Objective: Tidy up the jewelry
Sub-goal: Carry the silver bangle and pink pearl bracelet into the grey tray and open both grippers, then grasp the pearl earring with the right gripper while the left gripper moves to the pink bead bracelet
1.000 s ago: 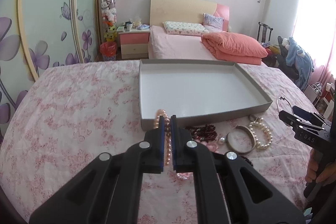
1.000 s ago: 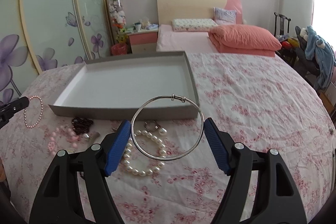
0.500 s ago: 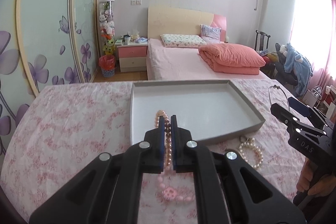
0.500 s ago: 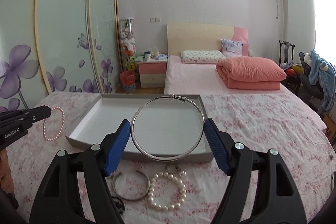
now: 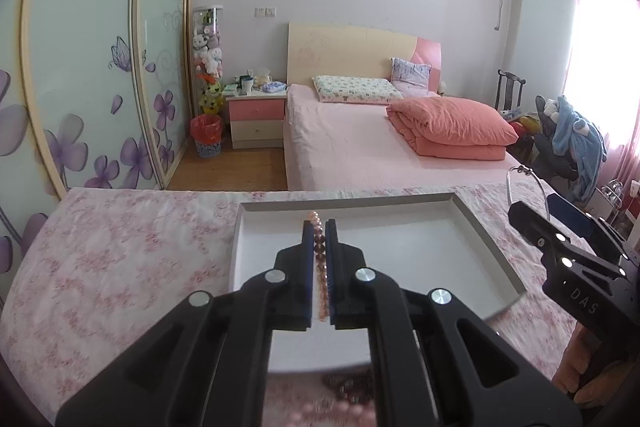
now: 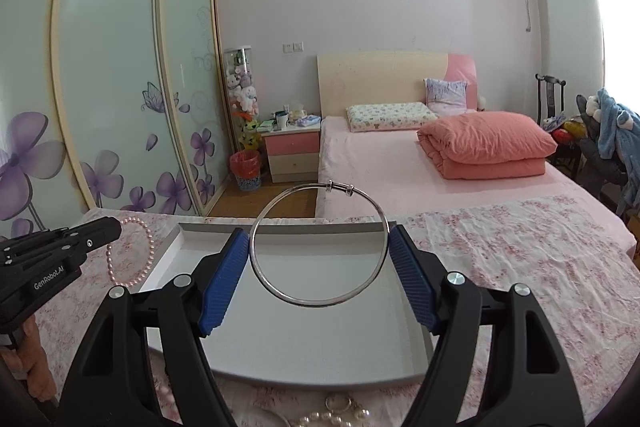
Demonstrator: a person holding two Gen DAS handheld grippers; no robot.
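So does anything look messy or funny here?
A little. The grey shallow tray is bare inside, while a white pearl bracelet and a small metal ring lie loose on the flowery pink bedspread in front of it. Nothing looks broken or spilled.

"DAS" marks the right tool [image 5: 576, 267]; "GenRobot.AI" the left tool [image 6: 60, 255].
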